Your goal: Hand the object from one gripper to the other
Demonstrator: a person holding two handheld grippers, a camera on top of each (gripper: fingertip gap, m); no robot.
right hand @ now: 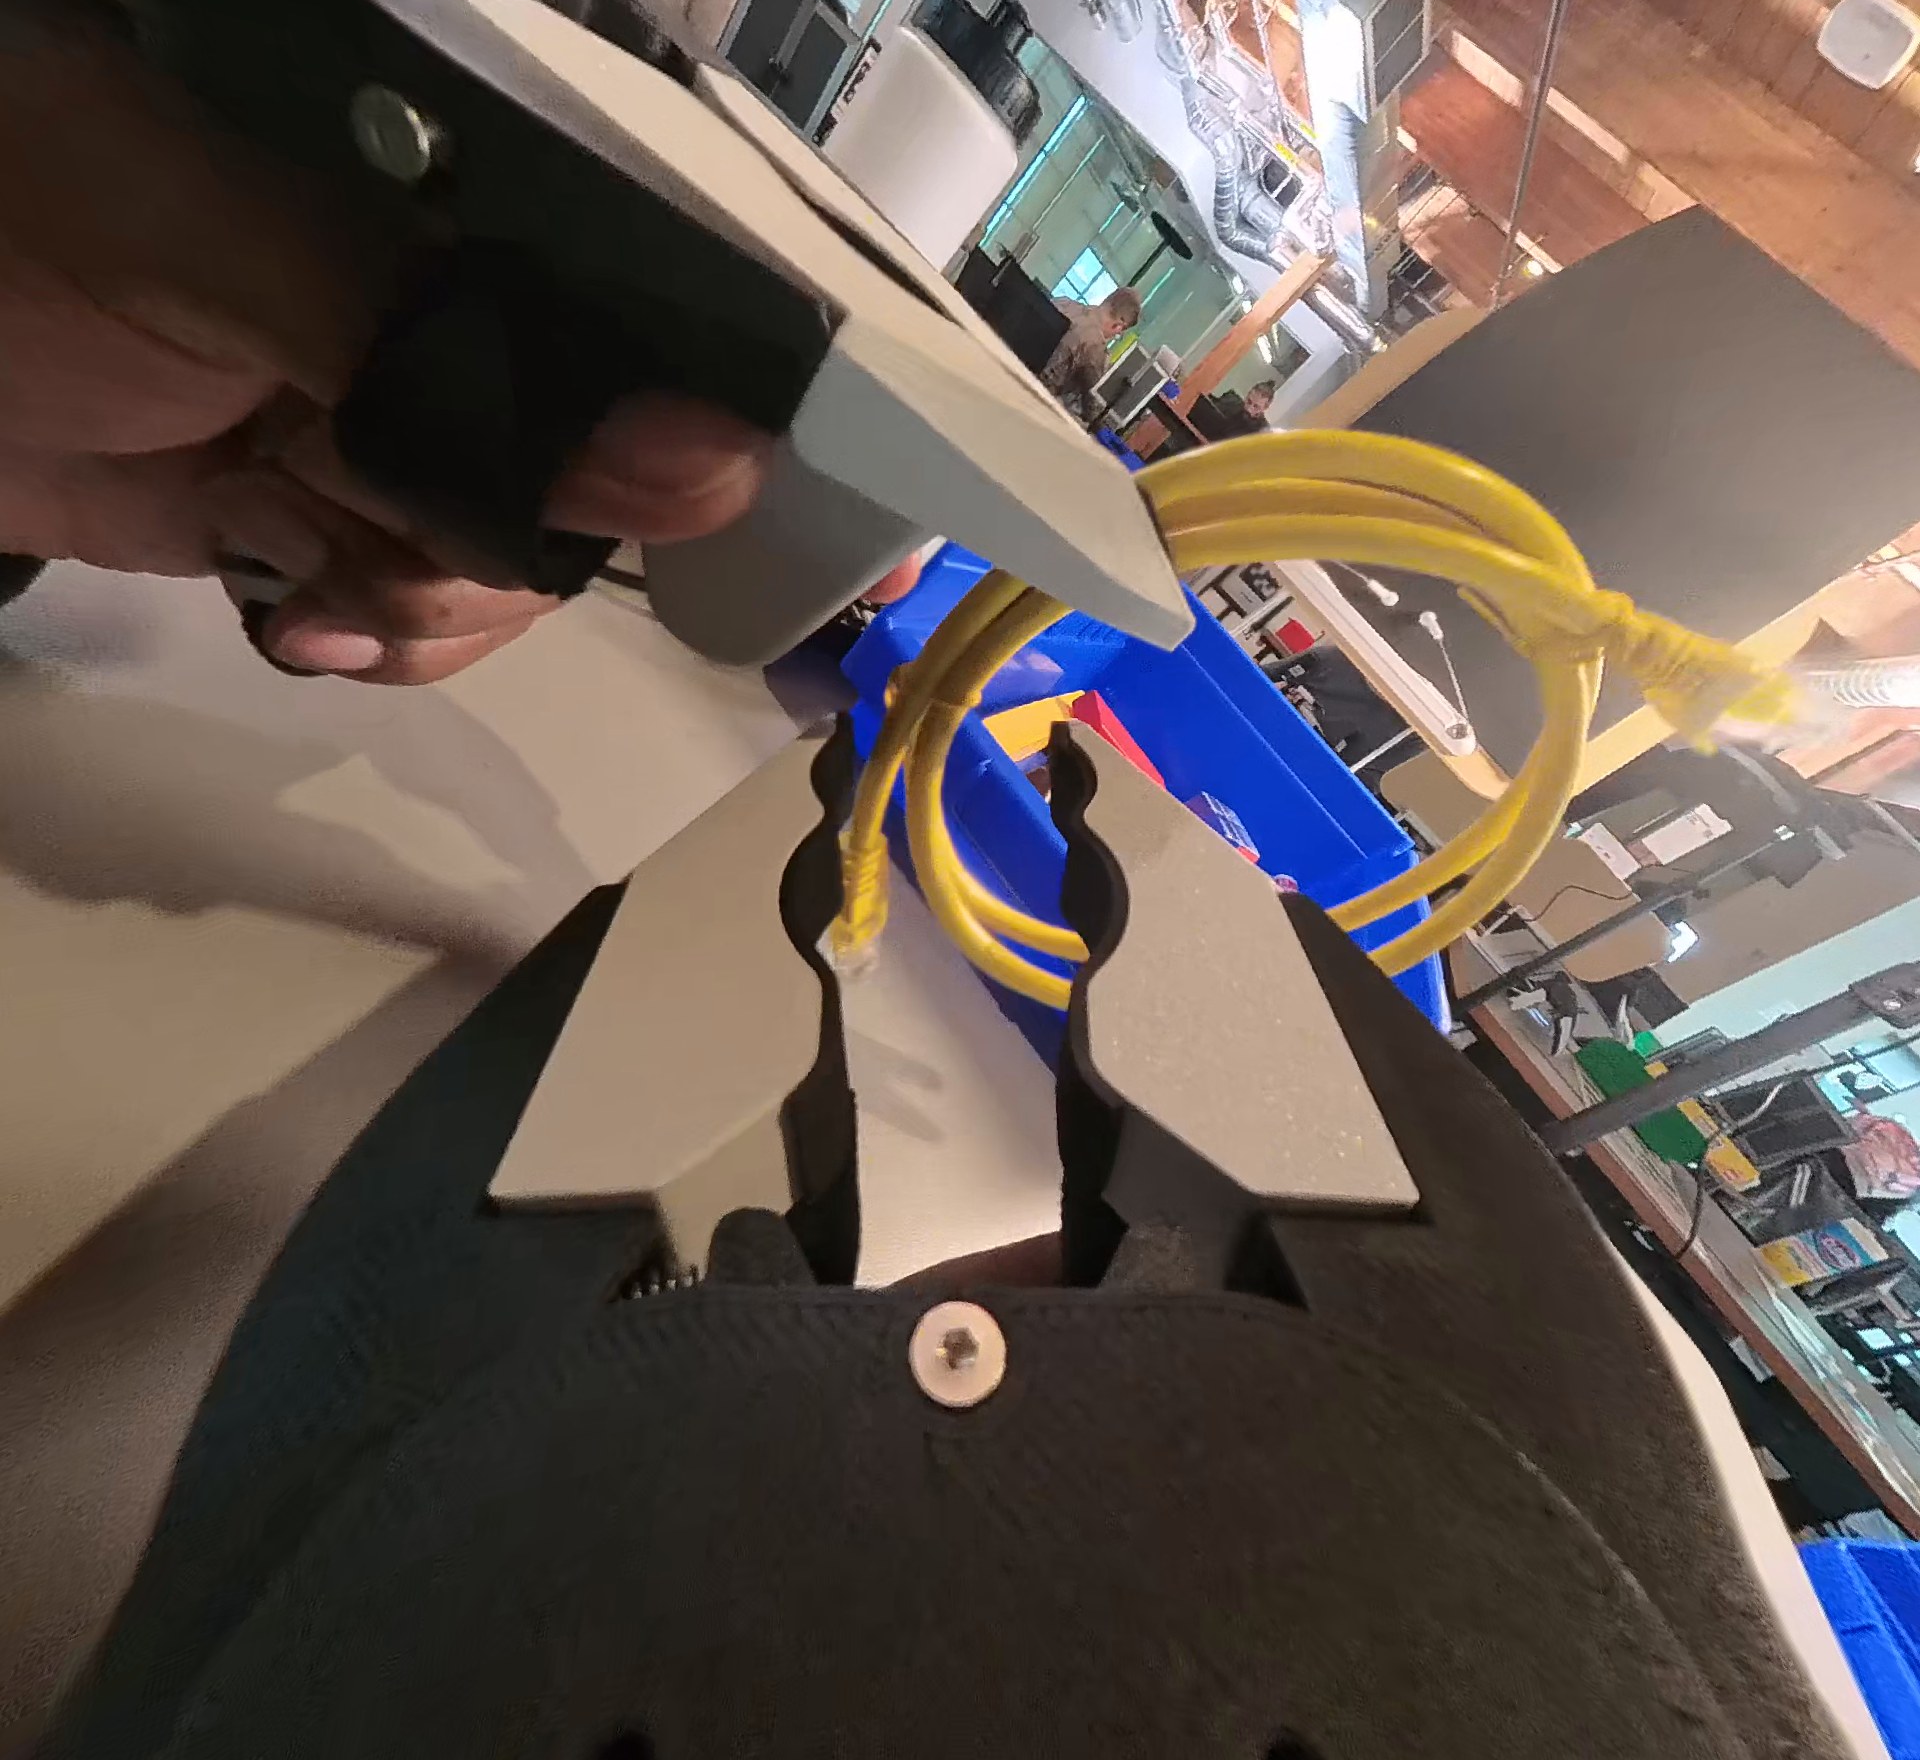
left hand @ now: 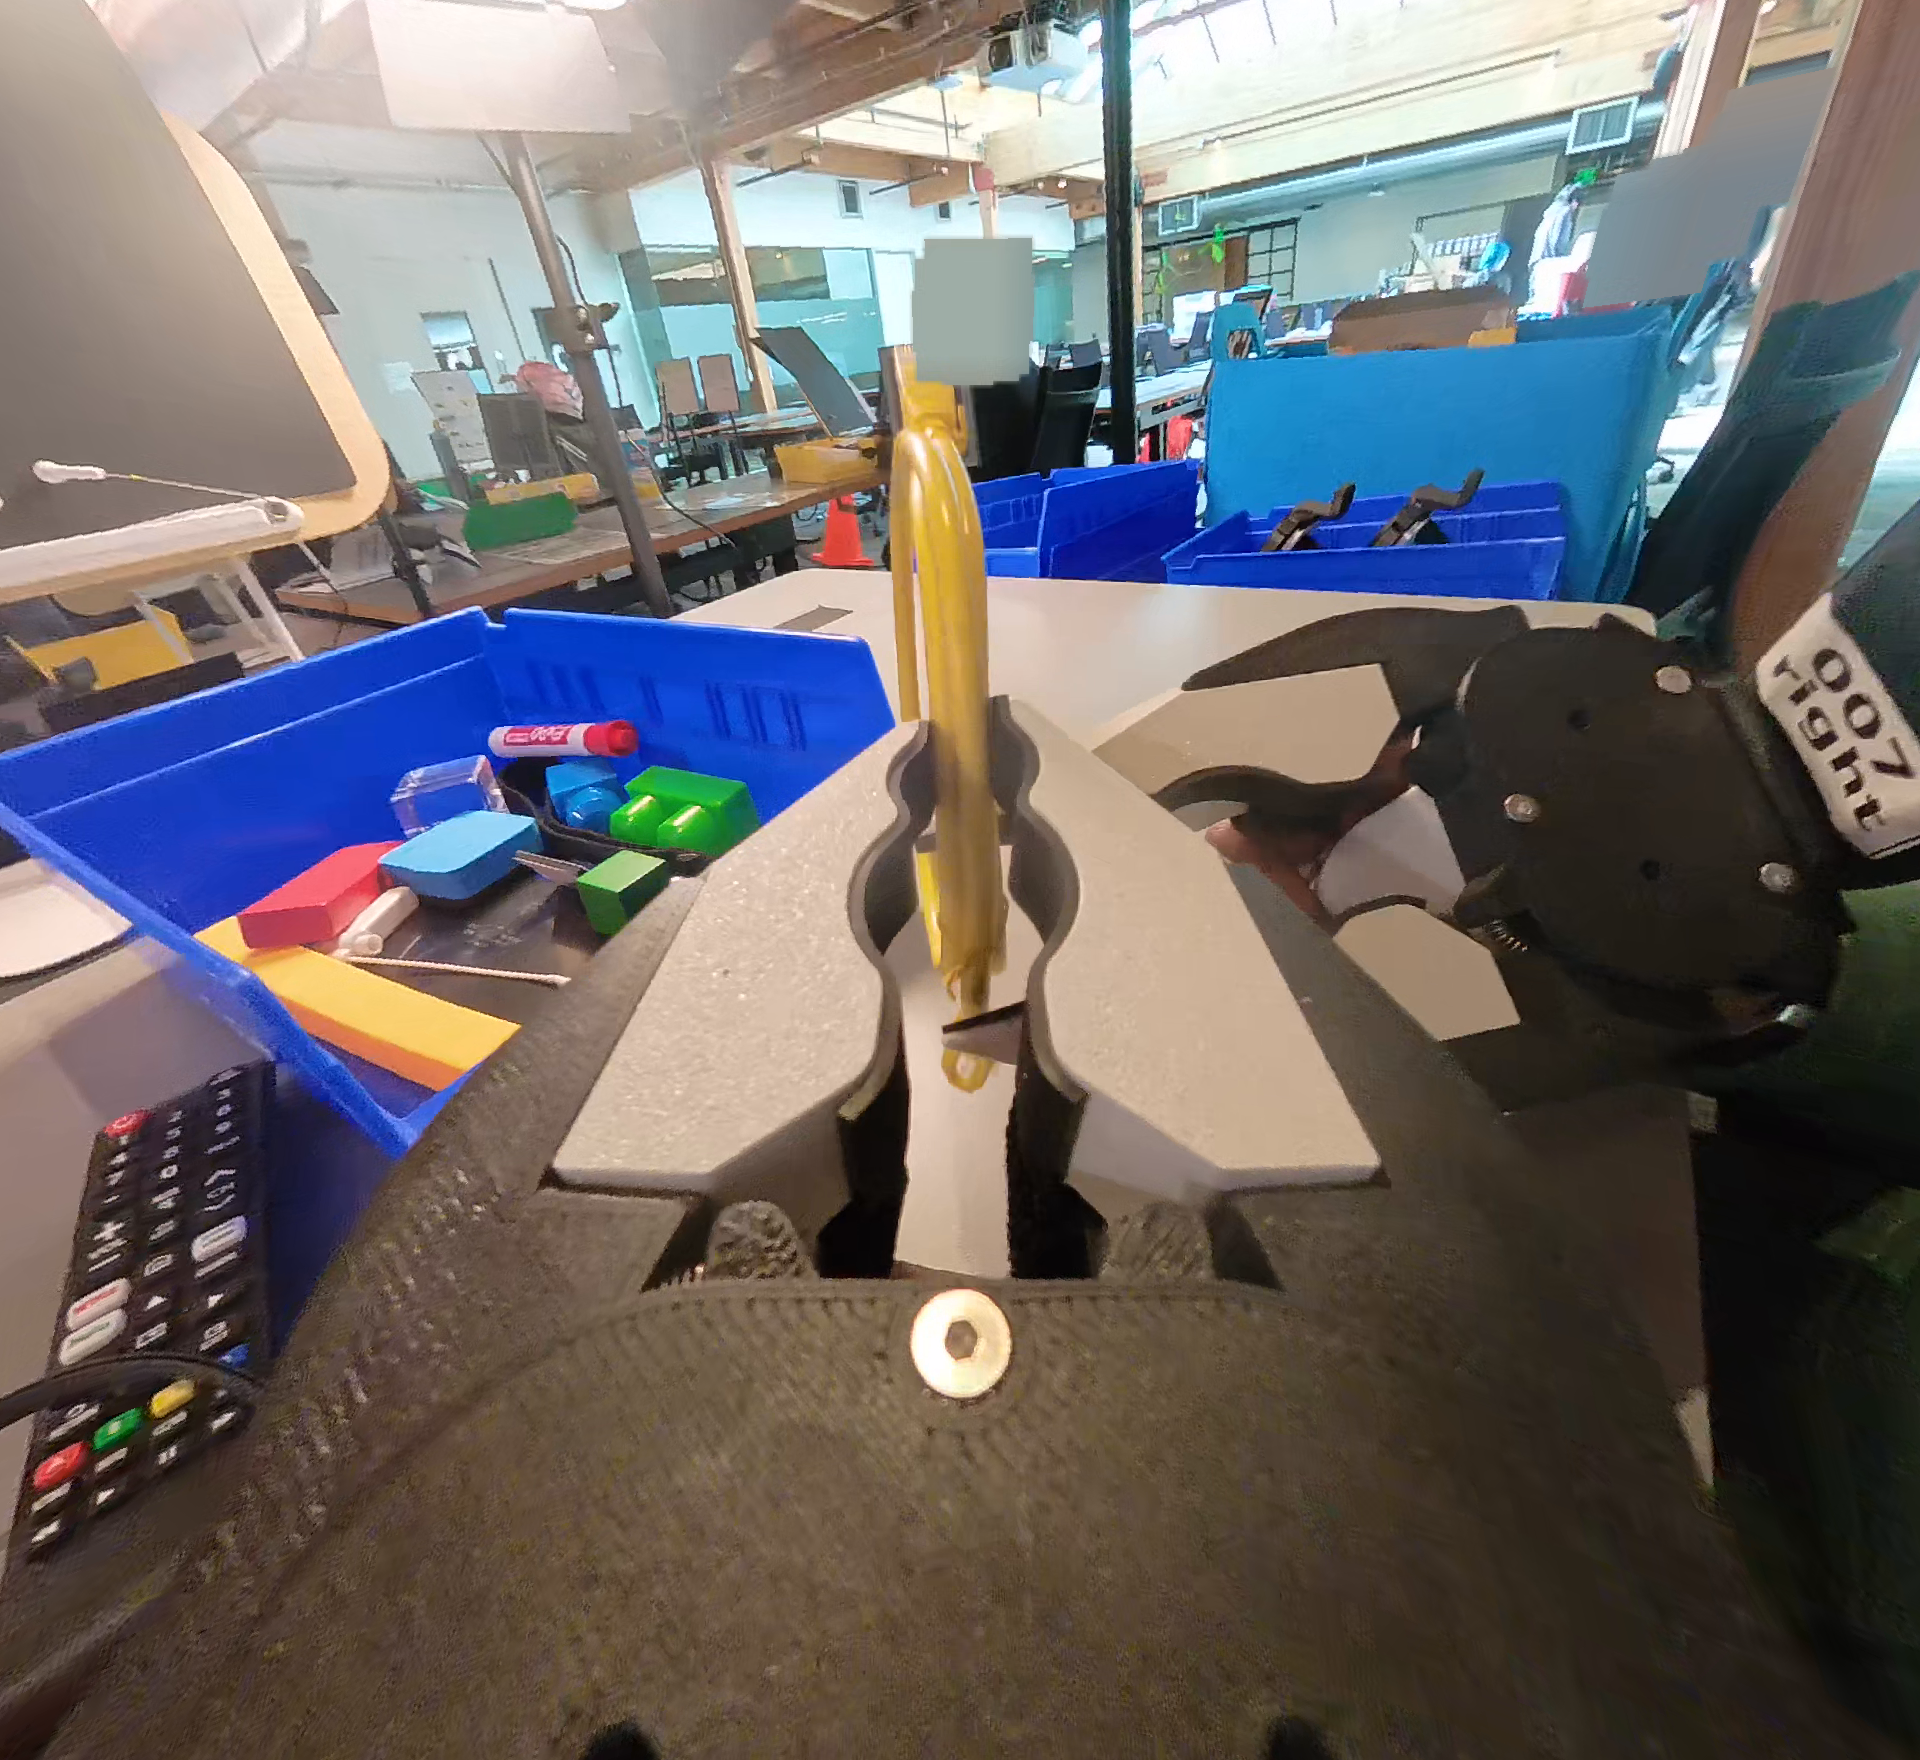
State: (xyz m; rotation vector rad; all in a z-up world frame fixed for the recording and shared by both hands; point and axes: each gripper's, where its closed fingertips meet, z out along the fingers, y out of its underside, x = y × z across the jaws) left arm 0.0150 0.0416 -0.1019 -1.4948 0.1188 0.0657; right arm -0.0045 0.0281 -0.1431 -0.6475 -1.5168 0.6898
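Note:
A coiled yellow cable stands upright, pinched between the tips of my left gripper, which is shut on it above the table. In the right wrist view the left gripper comes in from the upper left, held by a hand, with the cable looping out to the right. My right gripper is open, and the lower strands and one plug end of the cable hang between its fingers without being pinched. In the left wrist view the right gripper sits just right of the cable, jaws apart.
A blue bin with coloured blocks and a marker stands left of the grippers and also shows in the right wrist view. A black remote control lies at the near left. More blue bins stand at the table's far edge. The tips of one gripper are about 5 cm away from the tips of the other.

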